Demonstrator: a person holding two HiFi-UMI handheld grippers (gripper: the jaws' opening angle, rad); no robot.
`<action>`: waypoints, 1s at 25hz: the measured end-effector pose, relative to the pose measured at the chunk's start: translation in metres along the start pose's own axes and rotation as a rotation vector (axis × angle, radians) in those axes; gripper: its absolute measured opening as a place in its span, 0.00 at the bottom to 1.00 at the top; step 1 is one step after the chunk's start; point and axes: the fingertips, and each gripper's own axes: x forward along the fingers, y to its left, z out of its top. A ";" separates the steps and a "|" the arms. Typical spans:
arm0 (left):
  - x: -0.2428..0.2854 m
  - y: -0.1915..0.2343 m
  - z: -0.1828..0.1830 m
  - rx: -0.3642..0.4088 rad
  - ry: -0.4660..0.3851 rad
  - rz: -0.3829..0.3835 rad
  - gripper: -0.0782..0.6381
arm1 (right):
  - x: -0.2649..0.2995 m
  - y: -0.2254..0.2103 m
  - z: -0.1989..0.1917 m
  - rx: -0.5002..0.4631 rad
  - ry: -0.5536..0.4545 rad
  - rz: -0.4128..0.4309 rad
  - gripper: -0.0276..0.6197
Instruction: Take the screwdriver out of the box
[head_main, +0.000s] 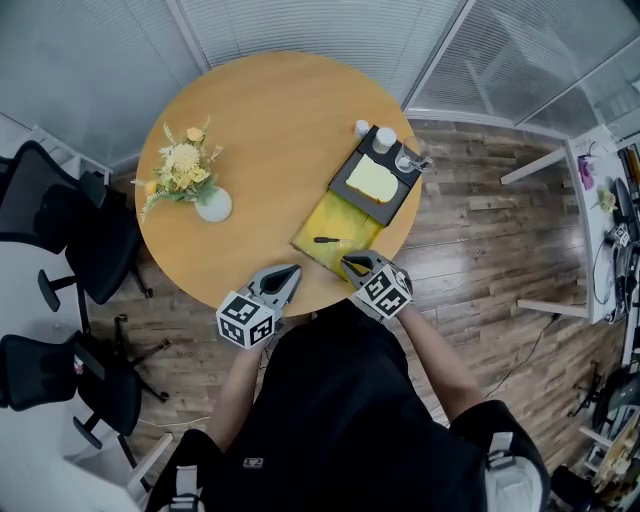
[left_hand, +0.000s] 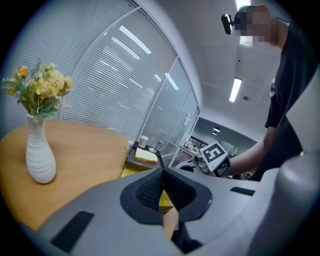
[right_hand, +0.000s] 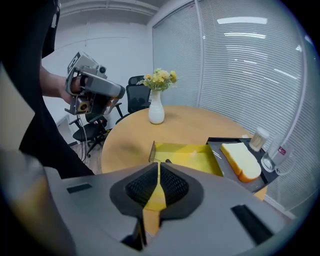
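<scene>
Right claw (head_main: 349, 262) (right_hand: 159, 165): jaws drawn in narrow, tips meeting, nothing caught between them. It hangs over the near edge of the yellow box (head_main: 352, 220) (right_hand: 192, 156), pointing into it.

Screwdriver (head_main: 328, 240): lies flat on the box floor, just ahead of the right claw's tips and slightly to their left, not touching them. From the right gripper view I get only a small dark end peeking above the tips (right_hand: 168, 161); probably the same tool, but the jaws hide most of it.

Left claw (head_main: 291, 271) (left_hand: 161, 171): also pinched together and empty. It sits over the rim of the round wooden table (head_main: 270, 120), with the box's near corner just ahead and to its right. The right claw is close beside it on that side.

Beyond the box, further ahead of the right claw: a black tray (head_main: 343, 182) butted against the box's far end, carrying a slice of bread (head_main: 372, 180). Small cups stand at the tray's far edge.

Well off to the left of the left claw: a white vase (head_main: 213, 205) of yellow flowers, upright on the table.
</scene>
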 end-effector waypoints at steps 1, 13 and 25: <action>0.000 0.000 -0.002 0.000 0.006 -0.002 0.12 | 0.003 0.000 -0.001 -0.010 0.006 0.006 0.06; -0.012 0.004 -0.009 -0.019 0.004 0.028 0.12 | 0.050 -0.003 -0.004 -0.146 0.091 0.067 0.06; -0.024 0.008 -0.019 -0.058 -0.012 0.066 0.12 | 0.100 -0.009 -0.013 -0.349 0.213 0.144 0.06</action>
